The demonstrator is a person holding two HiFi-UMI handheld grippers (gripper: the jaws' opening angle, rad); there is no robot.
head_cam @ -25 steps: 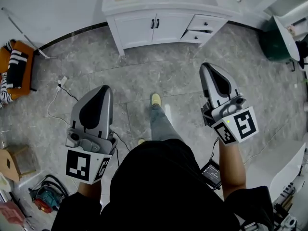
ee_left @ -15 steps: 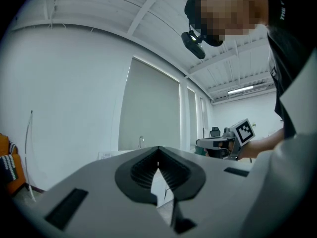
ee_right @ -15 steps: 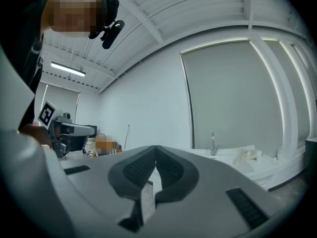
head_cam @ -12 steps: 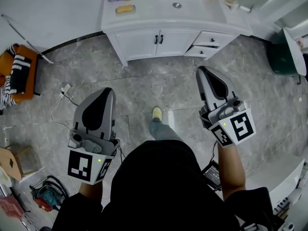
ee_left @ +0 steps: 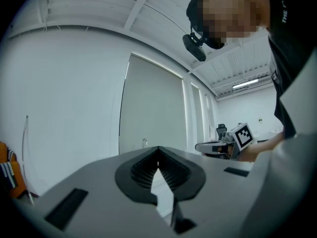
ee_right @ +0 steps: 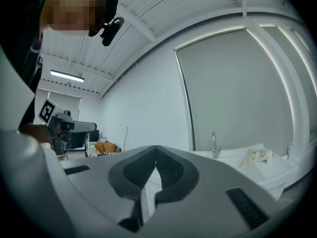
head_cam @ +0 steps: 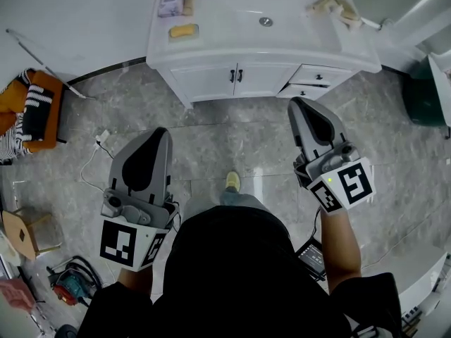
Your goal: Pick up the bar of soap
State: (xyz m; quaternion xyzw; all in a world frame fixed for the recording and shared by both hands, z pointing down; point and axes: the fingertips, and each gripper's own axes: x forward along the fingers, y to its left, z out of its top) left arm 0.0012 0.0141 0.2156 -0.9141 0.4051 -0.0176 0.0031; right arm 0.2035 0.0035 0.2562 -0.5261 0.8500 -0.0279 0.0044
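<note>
Grippers, two.
- Left gripper [head_cam: 156, 132]: clenched, pads meeting at the tips, nothing between them.
- Right gripper [head_cam: 299, 104]: likewise clenched and empty.

Both are held level over the grey floor [head_cam: 232, 136], side by side and well apart.

Shoe [head_cam: 232, 181], one, between the two grippers and below them.

Vanity [head_cam: 211, 72], one, white, ahead of both grippers; two doors, two drawers.

Bar of soap [head_cam: 183, 31], one, yellow. It lies on the vanity top, far ahead of the left gripper and a little to its right, and well left of the right gripper's line. Neither gripper touches it.

Packet [head_cam: 171, 1], one, just beyond the soap.

Cloths [head_cam: 335, 5], one heap, ahead of the right gripper.

Views compared:
- Only the head view shows the soap.
- Only the right gripper view shows the faucet [ee_right: 214, 144], standing upright.
- Each gripper view shows the other gripper to its side.
</note>
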